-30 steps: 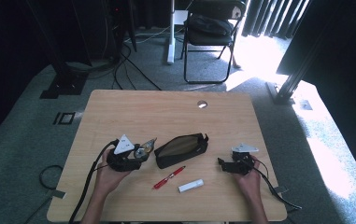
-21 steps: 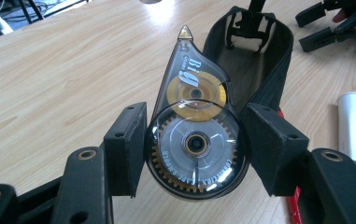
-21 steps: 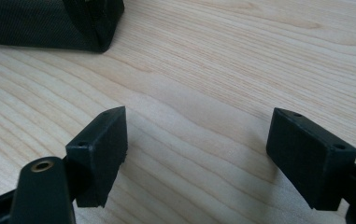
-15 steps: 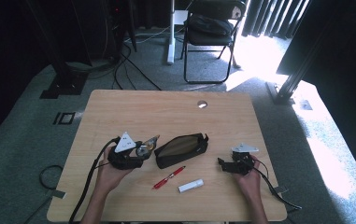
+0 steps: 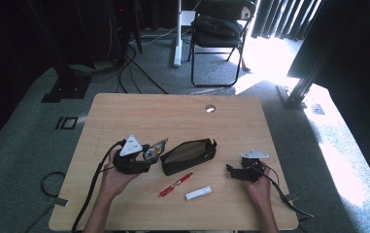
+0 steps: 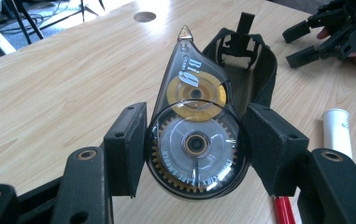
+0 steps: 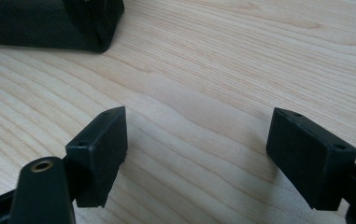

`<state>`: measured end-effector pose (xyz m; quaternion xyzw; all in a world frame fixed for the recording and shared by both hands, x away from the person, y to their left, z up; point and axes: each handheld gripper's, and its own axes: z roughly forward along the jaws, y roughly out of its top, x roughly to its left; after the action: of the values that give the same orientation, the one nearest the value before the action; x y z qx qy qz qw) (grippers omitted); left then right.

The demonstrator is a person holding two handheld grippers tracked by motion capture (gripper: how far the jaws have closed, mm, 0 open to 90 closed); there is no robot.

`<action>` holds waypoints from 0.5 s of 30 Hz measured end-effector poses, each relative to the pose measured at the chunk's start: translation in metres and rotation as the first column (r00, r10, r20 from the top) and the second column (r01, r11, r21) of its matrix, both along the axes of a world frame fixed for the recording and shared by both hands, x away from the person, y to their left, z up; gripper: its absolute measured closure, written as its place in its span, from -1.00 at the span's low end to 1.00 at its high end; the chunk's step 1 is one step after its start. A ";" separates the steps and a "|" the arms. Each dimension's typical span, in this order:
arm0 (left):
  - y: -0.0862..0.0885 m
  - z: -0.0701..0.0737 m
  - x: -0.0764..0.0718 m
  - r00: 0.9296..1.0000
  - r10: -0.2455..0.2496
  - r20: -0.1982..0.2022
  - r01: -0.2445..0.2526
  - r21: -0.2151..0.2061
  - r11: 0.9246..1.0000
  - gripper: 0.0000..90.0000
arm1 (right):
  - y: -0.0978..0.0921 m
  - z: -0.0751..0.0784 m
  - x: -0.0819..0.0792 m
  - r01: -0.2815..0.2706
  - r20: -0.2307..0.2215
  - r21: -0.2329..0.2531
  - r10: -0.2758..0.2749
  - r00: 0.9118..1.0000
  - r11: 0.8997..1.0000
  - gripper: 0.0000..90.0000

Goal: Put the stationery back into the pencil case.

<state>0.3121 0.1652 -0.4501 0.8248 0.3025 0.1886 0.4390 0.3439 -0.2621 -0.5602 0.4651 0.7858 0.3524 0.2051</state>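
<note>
A clear correction-tape dispenser (image 6: pixel 195 126) with yellow gears sits between the jaws of my left gripper (image 6: pixel 192 149), which is shut on its round body. In the high view the left gripper (image 5: pixel 146 155) holds the dispenser (image 5: pixel 156 148) just left of the open black pencil pouch (image 5: pixel 188 155), tip pointing toward it. The pouch (image 6: pixel 255 74) lies right behind the dispenser. My right gripper (image 5: pixel 232 170) rests open on the table to the right of the pouch, and between its jaws (image 7: pixel 196 154) lies only bare wood.
A red pen (image 5: pixel 176 184) and a white tube (image 5: pixel 198 193) lie on the wooden table (image 5: pixel 173 116) in front of the pouch. A cable hole (image 5: pixel 210 108) is at the far side. A folding chair (image 5: pixel 219 29) stands beyond the table.
</note>
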 end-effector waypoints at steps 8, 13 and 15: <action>-0.004 0.007 0.001 1.000 -0.015 0.013 0.015 -0.009 1.000 -0.07 | 0.000 0.000 0.000 0.000 0.000 0.000 0.000 1.000 1.000 -0.55; -0.008 0.010 0.002 1.000 -0.023 0.018 0.023 -0.010 1.000 -0.07 | 0.000 0.000 0.000 0.000 0.000 0.000 0.000 1.000 1.000 -0.55; -0.010 0.010 0.003 0.999 -0.027 0.021 0.027 -0.015 1.000 -0.07 | 0.000 0.000 0.000 0.001 0.000 0.000 -0.001 1.000 1.000 -0.55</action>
<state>0.3148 0.1551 -0.4397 0.8233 0.2882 0.1888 0.4511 0.3439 -0.2620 -0.5602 0.4654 0.7855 0.3525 0.2052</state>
